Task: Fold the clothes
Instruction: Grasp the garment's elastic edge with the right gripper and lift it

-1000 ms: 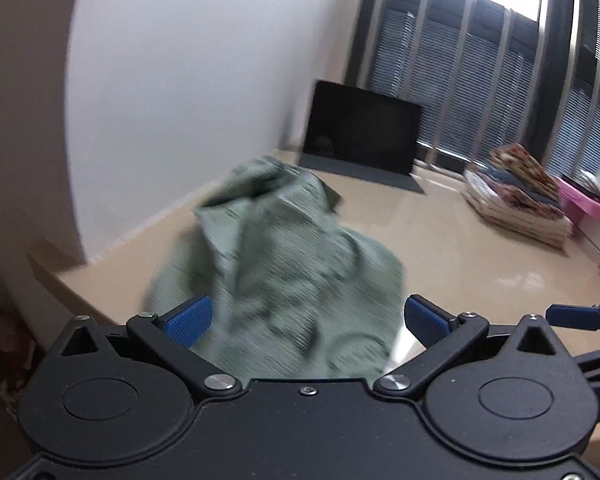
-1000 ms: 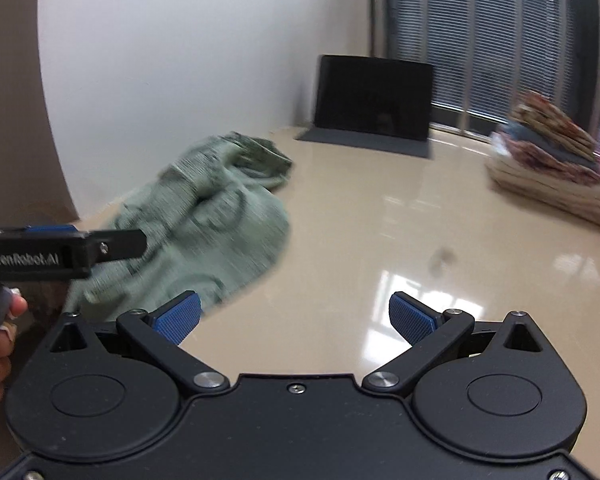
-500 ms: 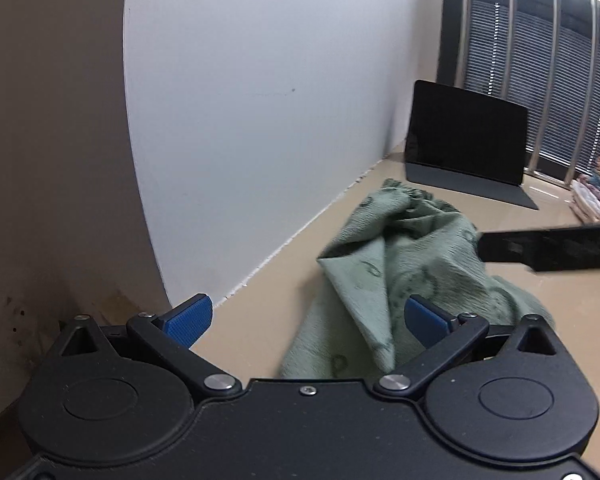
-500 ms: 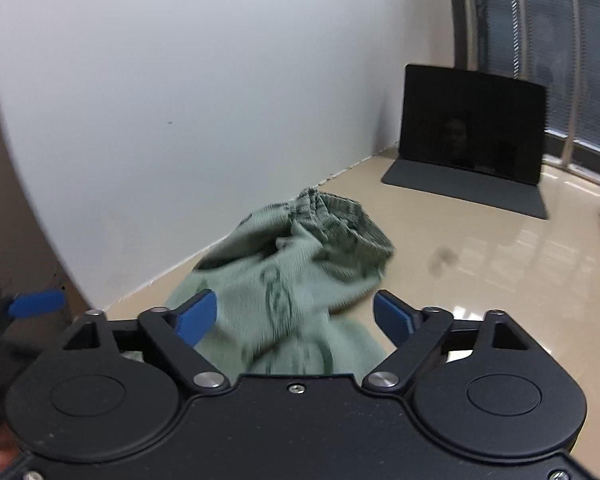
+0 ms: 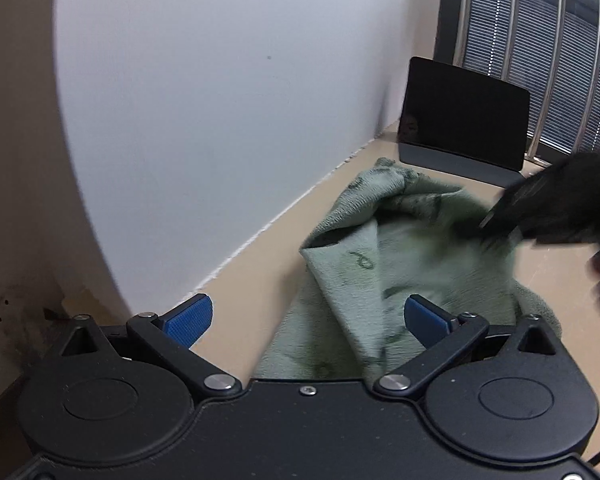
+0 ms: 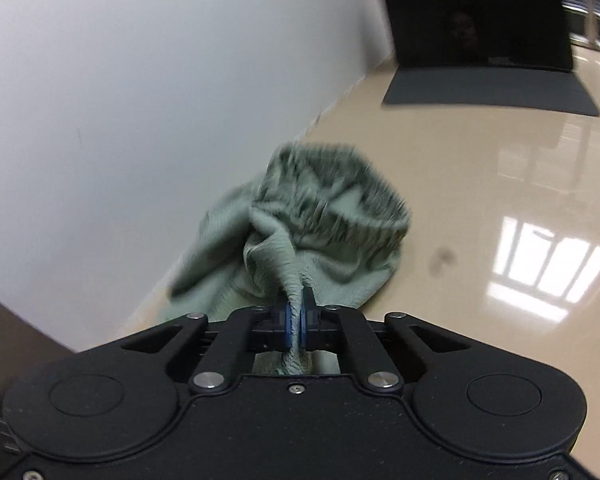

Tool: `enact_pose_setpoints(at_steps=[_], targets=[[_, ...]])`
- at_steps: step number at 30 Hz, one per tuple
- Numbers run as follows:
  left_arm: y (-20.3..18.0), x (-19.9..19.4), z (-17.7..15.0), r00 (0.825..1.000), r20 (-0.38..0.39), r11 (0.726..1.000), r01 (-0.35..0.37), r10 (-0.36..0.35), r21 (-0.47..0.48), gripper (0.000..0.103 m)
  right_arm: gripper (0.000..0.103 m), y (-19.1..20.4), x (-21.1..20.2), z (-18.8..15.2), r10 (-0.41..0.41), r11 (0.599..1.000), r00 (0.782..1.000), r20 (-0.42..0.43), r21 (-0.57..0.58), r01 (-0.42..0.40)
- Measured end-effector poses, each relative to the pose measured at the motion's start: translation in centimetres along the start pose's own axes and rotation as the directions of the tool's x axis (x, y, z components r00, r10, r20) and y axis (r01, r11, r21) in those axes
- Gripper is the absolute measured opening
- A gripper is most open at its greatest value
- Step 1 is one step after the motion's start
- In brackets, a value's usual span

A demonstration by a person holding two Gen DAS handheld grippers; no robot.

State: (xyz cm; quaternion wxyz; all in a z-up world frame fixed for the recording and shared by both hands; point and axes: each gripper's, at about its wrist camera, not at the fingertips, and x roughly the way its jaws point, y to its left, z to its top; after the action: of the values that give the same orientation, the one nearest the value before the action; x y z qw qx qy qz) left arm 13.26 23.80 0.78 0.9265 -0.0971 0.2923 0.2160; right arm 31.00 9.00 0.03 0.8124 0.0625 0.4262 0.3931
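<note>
One thin pinch is all the right gripper (image 6: 296,316) has: its blue pads have just been closing and now clamp a narrow ridge of the crumpled sage-green fleece garment with dark printed marks (image 6: 300,240). That's the risk — a pull from so small a fold could slip free, or drag the whole heap along the glossy beige tabletop (image 6: 480,208) still bunched.

Left gripper (image 5: 306,316) hangs wide open, nothing between its pads, its right pad over the garment's near edge; contact I can't judge.

Garment lies on the table's left side, close to the white wall (image 5: 220,100), nearer than the propped black tablet (image 5: 464,116).
</note>
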Motion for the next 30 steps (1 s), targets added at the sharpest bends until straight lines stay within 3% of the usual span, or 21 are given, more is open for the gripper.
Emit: enact_pose_setpoints(at_steps=[3,6,11,14,16,19,21,23,25,27,28,29,30], targets=[[-1.2,-0.1,0.2,1.0,-0.005,1.0,0.014,-0.014,0.012,0.103,0.002,-2.5,-5.5,1.4,0.035,0.996,0.99,0.137,0.079,-0.047],[-3.2,-1.1,0.2,0.998,0.004,0.998,0.054,-0.055,0.039,0.103,0.002,-5.1,-11.8,2.2,0.034,0.991,0.966,0.255,0.114,-0.065],[-7.4,-2.9,-0.5,0.988,0.011,0.983,0.151,-0.153,0.103,0.103,0.002,-10.5,-21.8,-1.3,-0.055,0.985,0.933,0.356,0.173,-0.008],[-10.1,-3.6,-1.4,0.975,-0.014,0.965,0.221,-0.222,0.141,0.103,0.002,-14.0,-25.9,-6.6,-0.185,0.966,0.925,0.331,0.233,0.109],[-12.0,-3.9,-2.2,0.962,-0.04,0.947,0.274,-0.271,0.17,0.103,0.002,-16.0,-26.7,-10.4,-0.313,0.93,0.918,0.243,0.272,0.246],[-15.5,-4.5,-3.6,0.939,-0.061,0.908,0.344,-0.339,0.24,0.103,0.008,-18.0,-27.2,-15.4,-0.386,0.891,0.914,0.125,0.308,0.335],[-17.8,-4.9,-4.4,0.923,-0.072,0.878,0.382,-0.378,0.288,0.103,0.016,-19.1,-28.3,-17.7,-0.367,0.88,0.923,0.119,0.366,0.303],[-20.1,-4.8,-5.0,0.914,-0.072,0.848,0.398,-0.399,0.349,0.103,0.04,-19.7,-28.8,-18.7,-0.347,0.868,0.928,0.138,0.422,0.262],[-22.4,-4.4,-5.6,0.914,-0.068,0.819,0.39,-0.4,0.42,0.103,0.05,-19.7,-29.1,-18.8,-0.34,0.862,0.927,0.156,0.445,0.242],[-24.5,-3.8,-6.1,0.924,-0.061,0.797,0.357,-0.377,0.487,0.103,0.051,-19.8,-28.8,-18.7,-0.332,0.862,0.929,0.165,0.453,0.227],[-25.6,-3.4,-6.3,0.932,-0.056,0.787,0.333,-0.358,0.52,0.096,0.049,-19.8,-28.3,-18.5,-0.327,0.865,0.93,0.166,0.449,0.224],[-26.5,-2.8,-6.4,0.938,-0.056,0.777,0.316,-0.342,0.545,0.076,0.045,-20.0,-27.7,-18.4,-0.336,0.866,0.929,0.156,0.439,0.239],[-26.9,-2.3,-6.1,0.938,-0.072,0.774,0.322,-0.339,0.546,0.064,0.037,-20.2,-27.3,-18.3,-0.34,0.868,0.928,0.151,0.431,0.247]])
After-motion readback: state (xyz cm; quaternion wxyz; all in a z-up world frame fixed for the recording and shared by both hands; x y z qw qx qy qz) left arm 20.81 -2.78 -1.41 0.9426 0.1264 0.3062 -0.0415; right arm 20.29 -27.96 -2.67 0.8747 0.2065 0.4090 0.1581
